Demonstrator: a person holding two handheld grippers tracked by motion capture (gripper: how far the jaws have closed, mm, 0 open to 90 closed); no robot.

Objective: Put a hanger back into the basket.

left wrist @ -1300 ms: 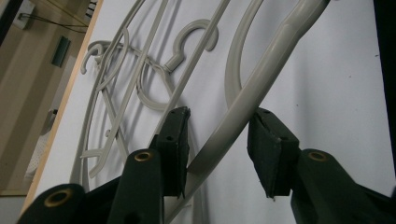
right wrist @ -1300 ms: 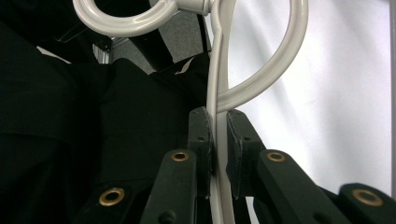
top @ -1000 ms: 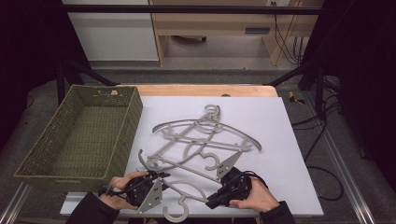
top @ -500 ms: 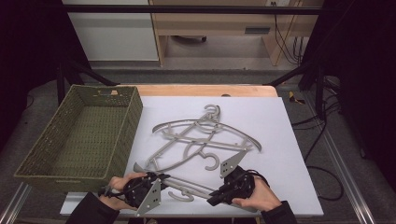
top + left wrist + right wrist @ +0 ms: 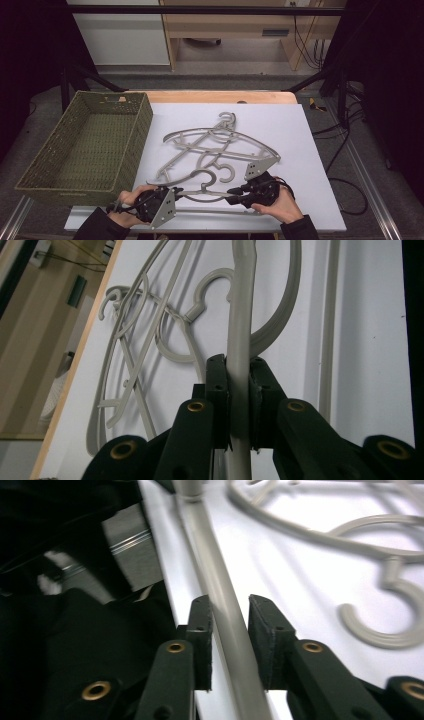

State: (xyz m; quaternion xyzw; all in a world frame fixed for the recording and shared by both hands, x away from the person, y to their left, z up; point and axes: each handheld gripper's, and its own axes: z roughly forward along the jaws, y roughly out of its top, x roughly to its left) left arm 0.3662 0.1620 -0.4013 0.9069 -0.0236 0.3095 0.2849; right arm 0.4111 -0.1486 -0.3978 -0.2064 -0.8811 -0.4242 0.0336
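Matt grey plastic hangers (image 5: pixel 215 150), woven green basket (image 5: pixel 85 145), smooth white board (image 5: pixel 305 135), wood table edge (image 5: pixel 210 96)

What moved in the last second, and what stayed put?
The nearest hanger was swung round on the table: its hook pointed at the person before, now away. The left hand-held gripper is clamped on its bar; the right hand-held gripper straddles it, jaws apart. The other hangers and basket stayed put.

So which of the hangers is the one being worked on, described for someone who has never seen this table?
Start at the green woven basket on the left, then move right onto the white board with its pile of grey hangers. The nearest hanger lies at the board's front edge. Unlike the others, it has a hand-held gripper at each end: left hand-held gripper clamped on it, right hand-held gripper around its bar.
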